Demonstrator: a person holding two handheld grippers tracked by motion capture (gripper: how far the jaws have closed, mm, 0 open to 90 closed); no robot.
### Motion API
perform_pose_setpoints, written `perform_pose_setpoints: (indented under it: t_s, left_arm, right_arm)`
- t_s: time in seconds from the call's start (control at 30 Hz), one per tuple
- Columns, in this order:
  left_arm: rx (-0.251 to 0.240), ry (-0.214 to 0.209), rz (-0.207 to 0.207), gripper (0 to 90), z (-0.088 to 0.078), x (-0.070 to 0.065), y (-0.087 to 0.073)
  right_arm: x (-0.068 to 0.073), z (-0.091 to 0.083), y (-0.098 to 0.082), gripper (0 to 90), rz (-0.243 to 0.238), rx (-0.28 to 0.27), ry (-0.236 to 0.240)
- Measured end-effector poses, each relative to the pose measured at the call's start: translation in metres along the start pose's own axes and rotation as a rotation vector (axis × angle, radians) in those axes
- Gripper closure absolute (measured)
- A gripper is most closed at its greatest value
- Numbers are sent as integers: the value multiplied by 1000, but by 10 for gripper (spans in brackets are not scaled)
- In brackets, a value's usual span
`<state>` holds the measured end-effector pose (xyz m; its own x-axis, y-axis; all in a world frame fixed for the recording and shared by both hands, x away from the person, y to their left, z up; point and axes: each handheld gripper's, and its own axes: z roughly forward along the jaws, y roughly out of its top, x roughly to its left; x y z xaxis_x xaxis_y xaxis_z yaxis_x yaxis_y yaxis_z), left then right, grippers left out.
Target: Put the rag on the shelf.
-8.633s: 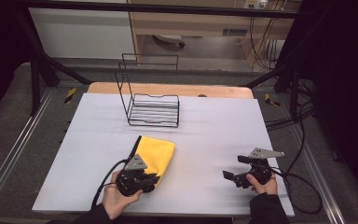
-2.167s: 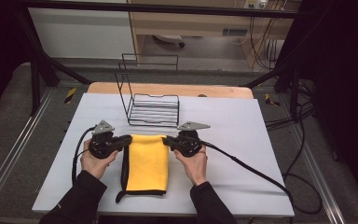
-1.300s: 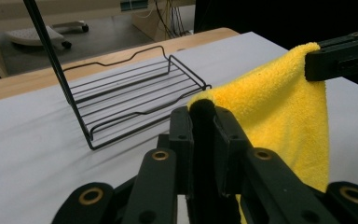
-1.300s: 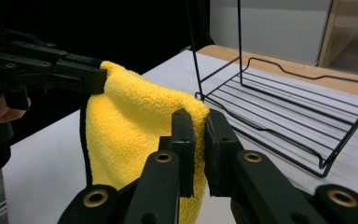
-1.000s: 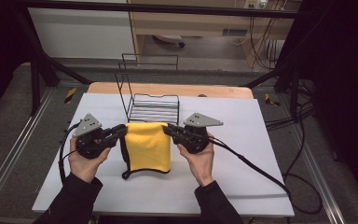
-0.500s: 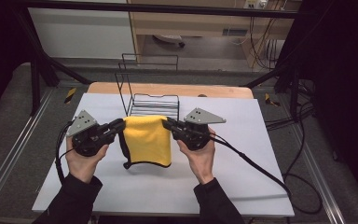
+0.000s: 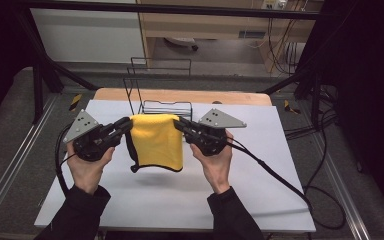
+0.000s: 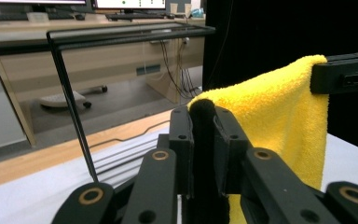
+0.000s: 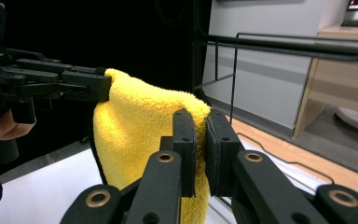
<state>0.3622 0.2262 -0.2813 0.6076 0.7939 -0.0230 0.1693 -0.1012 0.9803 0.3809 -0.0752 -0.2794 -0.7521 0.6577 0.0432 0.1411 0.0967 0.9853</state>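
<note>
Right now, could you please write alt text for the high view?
Two hand-held grippers, left and right, hold a folded yellow cloth by its top corners above a white table. A black wire rack stands behind it.

- The yellow cloth [image 7: 156, 141] is nubby, matt terry, edged with dark trim.
- The wire rack [image 7: 155, 92] is thin black metal rod, slightly glossy.
- The table [image 7: 275, 180] has a smooth, matt pale top; a wooden strip [image 7: 240, 96] runs along its upper edge.
- The gripper [image 9: 200, 135] links are matt black plastic with brass-coloured rivets.
</note>
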Motion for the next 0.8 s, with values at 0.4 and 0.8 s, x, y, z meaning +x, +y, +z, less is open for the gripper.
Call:
perform_pose_setpoints:
  t_s: [0.4,0.8]
  left_arm:
    - [-71,10,8,790,5,5,21]
    - [-151,6,4,790,12,8,43]
  right_arm:
    - [-1,-1,21,841,-41,-65,-29]
    - [-6,-3,42,841,-68,-140,-62]
